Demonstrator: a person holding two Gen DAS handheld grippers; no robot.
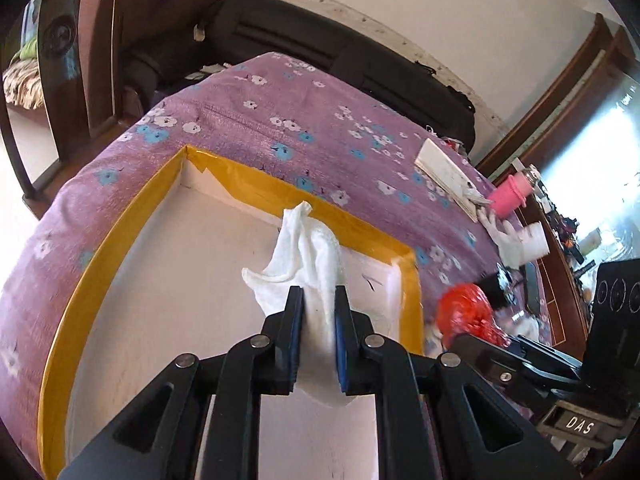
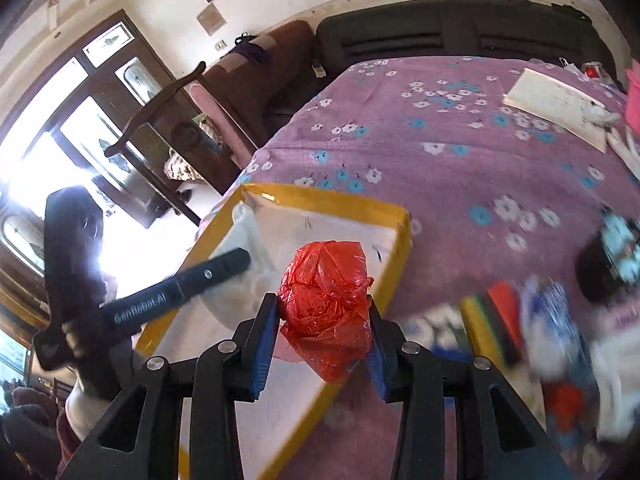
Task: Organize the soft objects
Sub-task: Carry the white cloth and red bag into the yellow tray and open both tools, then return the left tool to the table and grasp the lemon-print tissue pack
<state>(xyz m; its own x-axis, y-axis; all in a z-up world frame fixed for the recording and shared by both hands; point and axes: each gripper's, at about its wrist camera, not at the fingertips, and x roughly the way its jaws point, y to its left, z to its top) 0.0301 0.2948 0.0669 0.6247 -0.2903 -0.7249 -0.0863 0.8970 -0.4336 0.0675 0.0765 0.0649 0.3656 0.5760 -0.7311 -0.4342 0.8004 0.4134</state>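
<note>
The left gripper (image 1: pixel 318 300) is clamped on a white cloth (image 1: pixel 304 256), its blue pads pressing the fabric from both sides; the loose end of the cloth hangs over the inside of the yellow-rimmed tray (image 1: pixel 100 248). The right gripper (image 2: pixel 324 308) is closed around a crumpled red plastic bag (image 2: pixel 326 304), which bulges between its pads above the near right edge of that tray. The tray lies on a purple flowered cloth (image 1: pixel 260 120) covering the table. Beyond the tray, on the same cloth, lie a white booklet (image 2: pixel 556 104) and a pink cup (image 1: pixel 506 198). Right of the tray sits a blurred heap of coloured items (image 2: pixel 520 320). A dark sofa (image 1: pixel 320 44) stands against the pale wall behind.
</note>
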